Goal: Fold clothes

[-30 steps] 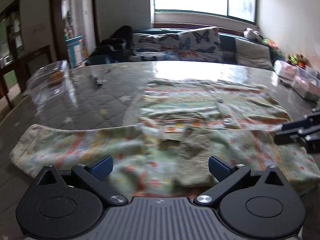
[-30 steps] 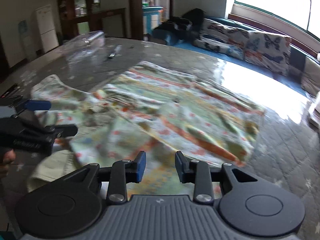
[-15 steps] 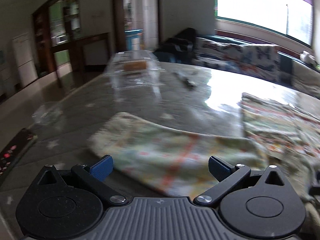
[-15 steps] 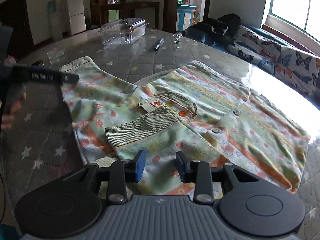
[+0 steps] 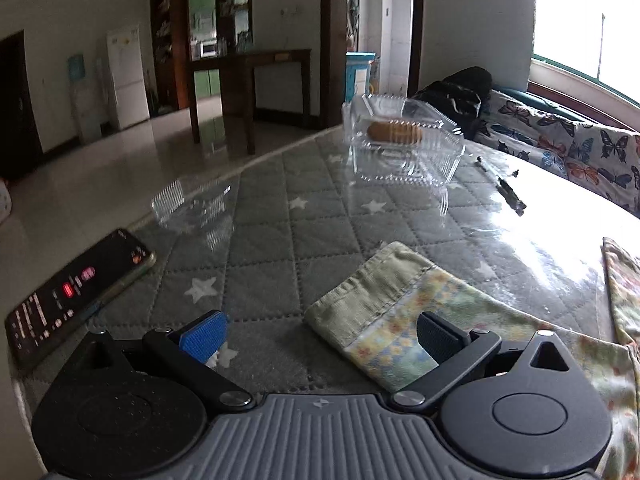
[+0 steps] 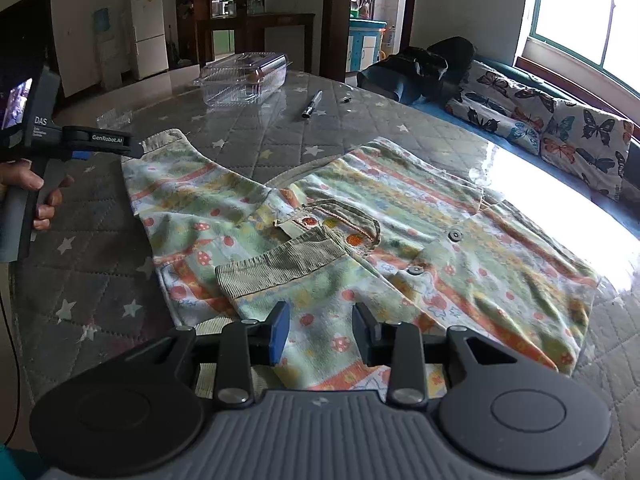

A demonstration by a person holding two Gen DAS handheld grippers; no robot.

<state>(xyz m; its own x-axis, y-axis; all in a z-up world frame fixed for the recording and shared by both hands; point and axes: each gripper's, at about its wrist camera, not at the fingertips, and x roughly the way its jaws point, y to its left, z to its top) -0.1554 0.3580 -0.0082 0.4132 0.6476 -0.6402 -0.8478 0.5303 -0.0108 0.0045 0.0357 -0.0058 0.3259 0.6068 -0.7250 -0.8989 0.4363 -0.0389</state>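
A small green patterned jacket (image 6: 400, 220) lies spread on the quilted table. One sleeve is folded across its front, its ribbed cuff (image 6: 280, 266) pointing left. The other sleeve stretches left, its cuff (image 5: 372, 280) at the end. My left gripper (image 5: 320, 334) is open, hovering just over that sleeve's cuff end; it also shows in the right wrist view (image 6: 104, 146). My right gripper (image 6: 320, 332) is open by a narrow gap and empty, low over the jacket's near hem.
A clear plastic box (image 5: 404, 144) holding bread stands at the far side. A pen (image 5: 504, 188) lies right of it. A clear lid (image 5: 192, 204) and a phone (image 5: 76, 292) lie near the table's left edge. A butterfly-print sofa (image 6: 560, 128) runs behind.
My left gripper swung left from the jacket's middle to the outstretched sleeve's cuff. My right gripper moved nearer the hem; the folded sleeve now lies flat across the front.
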